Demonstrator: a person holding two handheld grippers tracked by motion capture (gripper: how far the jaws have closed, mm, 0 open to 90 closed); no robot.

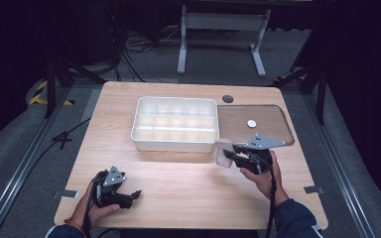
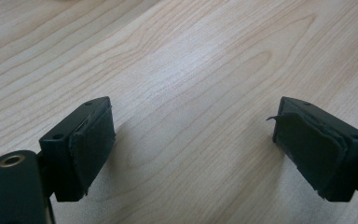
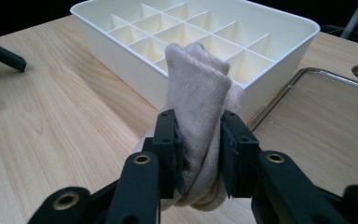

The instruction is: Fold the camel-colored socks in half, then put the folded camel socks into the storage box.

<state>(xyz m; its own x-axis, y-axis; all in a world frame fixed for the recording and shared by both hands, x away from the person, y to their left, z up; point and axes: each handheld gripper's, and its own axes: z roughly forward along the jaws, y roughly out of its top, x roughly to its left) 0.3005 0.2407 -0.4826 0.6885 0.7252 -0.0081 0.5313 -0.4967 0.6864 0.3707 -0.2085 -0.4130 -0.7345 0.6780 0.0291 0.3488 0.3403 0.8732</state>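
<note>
A rolled beige sock stands upright between the pads of my right gripper, which is shut on it. In the high view that gripper holds the sock just off the front right corner of a white compartment box. The box has several empty cells behind the sock. My left gripper rests near the table's front left, pointing right. Its jaws stand wide apart over bare wood, nothing between them.
A clear lid with a metal rim lies flat to the right of the box, a small white disc on it. A round hole sits at the table's back edge. A white frame stands on the floor beyond.
</note>
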